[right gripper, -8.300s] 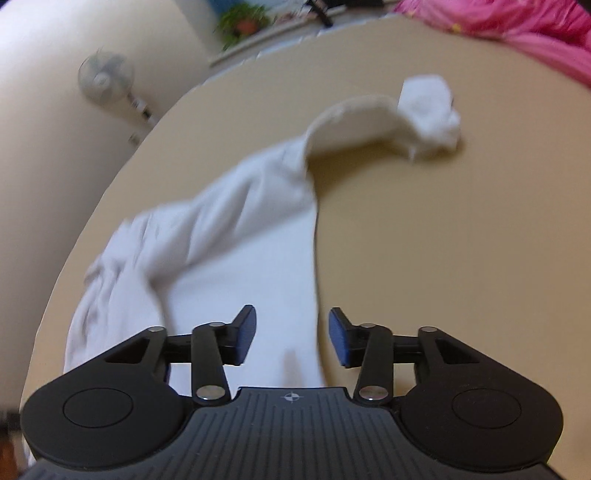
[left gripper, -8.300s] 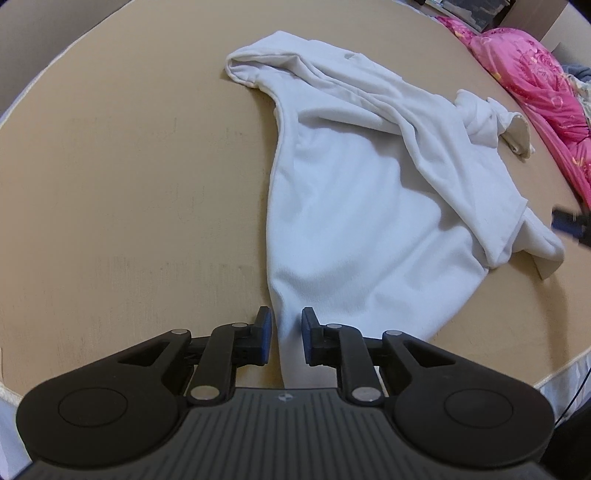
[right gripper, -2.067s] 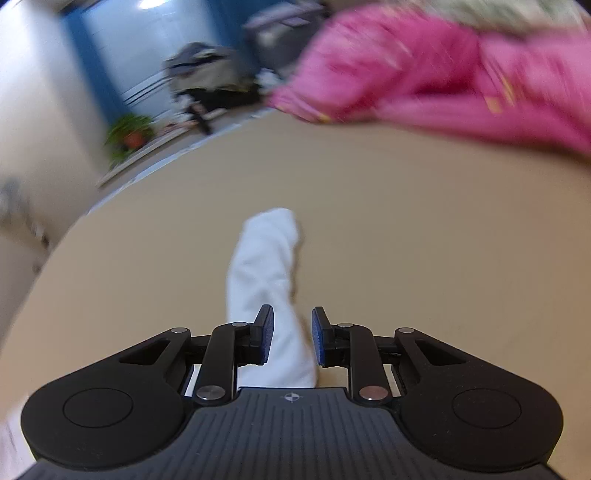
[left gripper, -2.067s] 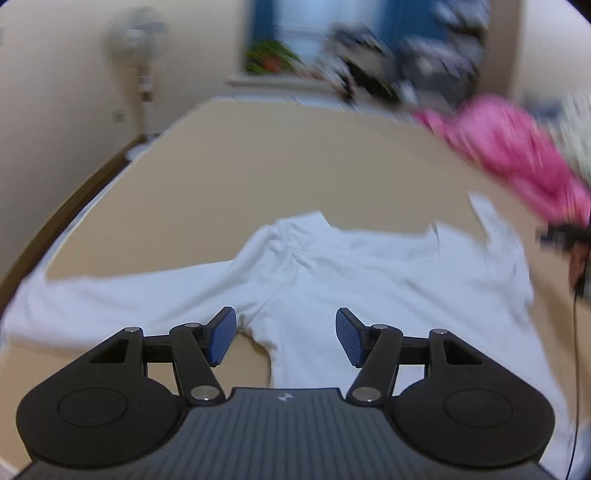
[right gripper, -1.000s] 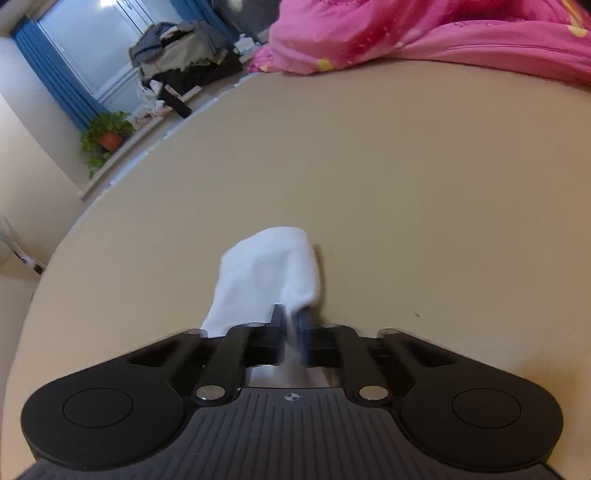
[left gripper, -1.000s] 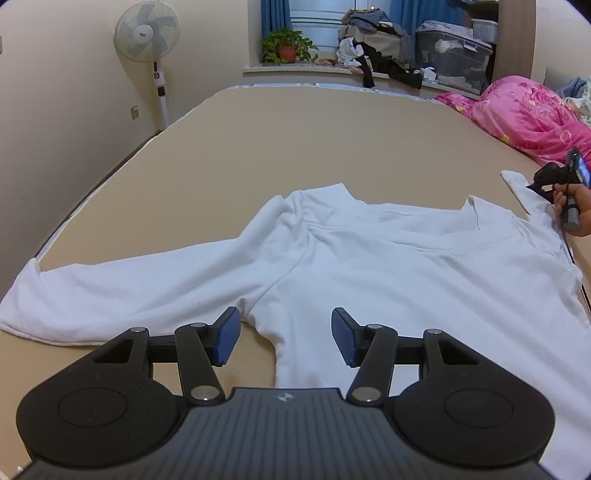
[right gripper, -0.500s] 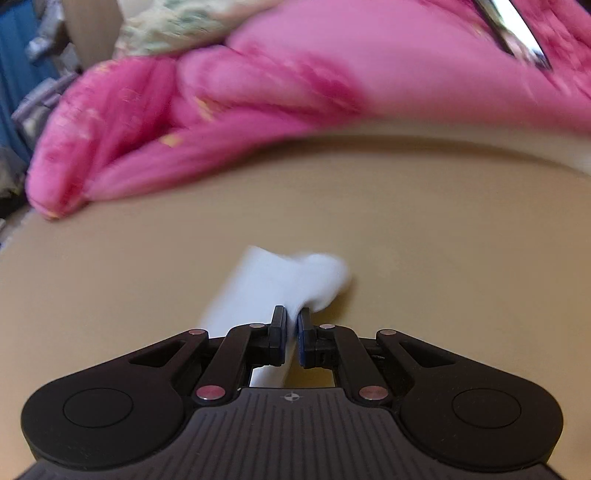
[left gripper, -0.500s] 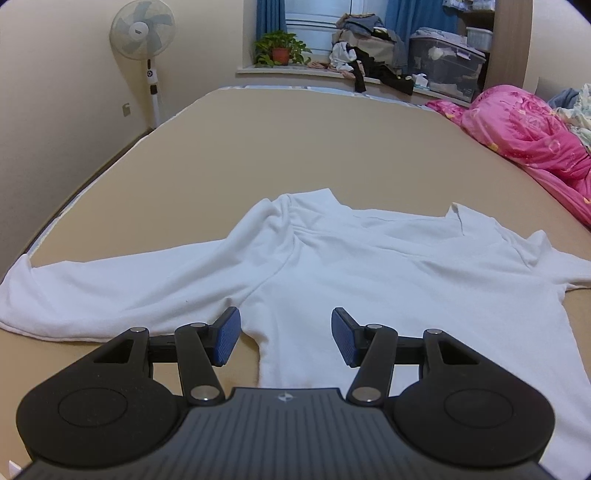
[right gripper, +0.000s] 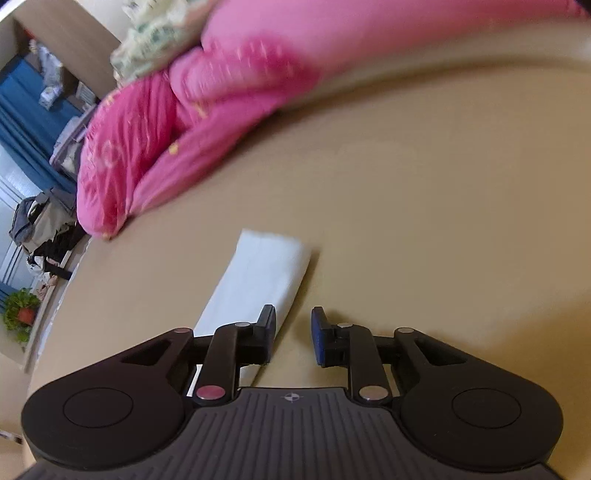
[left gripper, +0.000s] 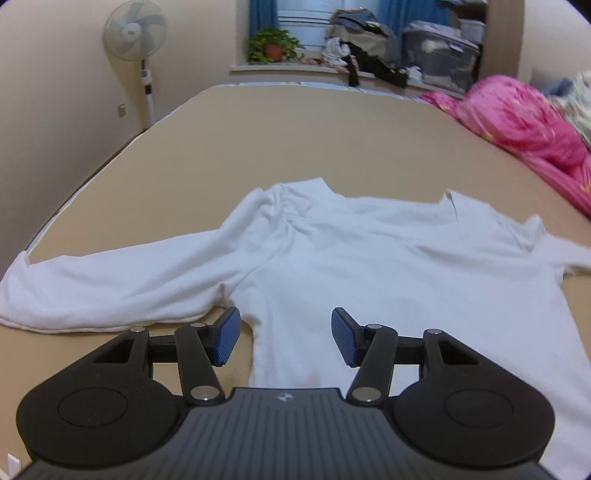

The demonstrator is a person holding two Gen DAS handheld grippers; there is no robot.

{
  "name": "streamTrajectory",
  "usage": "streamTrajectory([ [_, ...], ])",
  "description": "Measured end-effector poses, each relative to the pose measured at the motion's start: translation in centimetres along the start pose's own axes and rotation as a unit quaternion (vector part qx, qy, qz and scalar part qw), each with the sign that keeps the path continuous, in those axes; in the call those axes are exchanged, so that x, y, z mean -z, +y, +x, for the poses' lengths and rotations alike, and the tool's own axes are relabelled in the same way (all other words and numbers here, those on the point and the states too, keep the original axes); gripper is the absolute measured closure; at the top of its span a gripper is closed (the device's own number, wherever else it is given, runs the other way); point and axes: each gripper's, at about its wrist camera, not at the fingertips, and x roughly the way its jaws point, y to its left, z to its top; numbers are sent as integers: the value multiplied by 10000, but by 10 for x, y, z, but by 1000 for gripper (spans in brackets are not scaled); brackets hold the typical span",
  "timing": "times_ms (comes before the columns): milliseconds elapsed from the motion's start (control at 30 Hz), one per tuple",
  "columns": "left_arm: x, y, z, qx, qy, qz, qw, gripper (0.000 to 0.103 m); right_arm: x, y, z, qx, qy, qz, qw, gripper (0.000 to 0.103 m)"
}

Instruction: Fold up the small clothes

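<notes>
A white long-sleeved top (left gripper: 369, 258) lies spread flat on the tan bed (left gripper: 314, 136), its left sleeve (left gripper: 92, 284) stretched out to the left. My left gripper (left gripper: 284, 338) is open and empty, just above the body of the top near the left armpit. In the right wrist view the right sleeve end (right gripper: 262, 280) lies flat on the bed. My right gripper (right gripper: 293, 334) is open, low over the bed, with its left finger over the sleeve's edge and holding nothing.
A pink quilt (left gripper: 524, 125) is heaped along the bed's right side and shows large in the right wrist view (right gripper: 192, 110). A standing fan (left gripper: 135, 35) is by the left wall. A potted plant (left gripper: 273, 46) and piled clothes (left gripper: 369, 62) sit on the far sill.
My right gripper has opened and let go of the sleeve end, which now lies flat. My left gripper has stayed open and shifted slightly over the top.
</notes>
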Motion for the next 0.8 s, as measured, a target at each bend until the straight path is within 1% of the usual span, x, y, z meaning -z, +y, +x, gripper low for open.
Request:
streamTrajectory([
  [67,4,-2,2,-17,44,97,9999,43,0,11,10,25,-70,-69,9999,80],
  [100,5,-3,3,-38,75,142,9999,43,-1,18,15,46,-84,-194,9998,94],
  [133,7,-3,5,-58,101,187,9998,43,9,22,8,80,-142,-377,9992,103],
  [167,8,-4,6,-85,118,239,9996,43,8,29,3,300,-466,-526,9971,103],
  [200,10,-5,6,-105,145,284,9994,43,8,31,-7,646,-862,-467,9931,103],
  [233,11,-6,7,-90,186,305,9993,43,3,25,-10,1007,-1020,-161,9895,103],
  [267,12,-7,7,-48,226,318,9992,43,-1,19,-11,1326,-964,76,9864,102],
  [300,13,-7,6,-17,242,333,9992,43,-4,15,-12,1532,-783,146,9850,99],
  [333,14,-8,5,-15,233,354,9991,43,-3,18,-15,1586,-596,-5,9856,99],
  [367,15,-9,2,-19,225,393,9990,43,2,25,-23,1523,-587,-251,9863,99],
  [400,15,-9,-1,-15,223,417,9989,43,10,35,-37,1386,-671,-582,9864,99],
  [467,16,-7,-8,-8,217,385,9990,43,34,62,-66,948,-635,-1297,9850,99],
  [533,18,-3,-19,7,192,329,9993,43,63,82,-100,343,-392,-1567,9863,99],
  [600,22,4,-32,-15,193,240,9995,44,93,98,-136,-228,-17,-1708,9850,99],
  [667,31,13,-43,-4,317,59,9995,54,122,111,-176,-716,304,-1933,9780,98],
  [700,37,19,-49,-12,433,-51,9990,64,137,116,-195,-920,437,-2062,9732,97],
  [733,46,25,-54,-29,573,-156,9982,70,153,122,-216,-1152,613,-2255,9655,91],
  [767,52,30,-58,-40,680,-245,9974,71,166,130,-228,-1329,760,-2425,9580,83],
  [800,63,36,-64,-17,814,-376,9960,71,183,130,-245,-1475,925,-2610,9495,80],
])
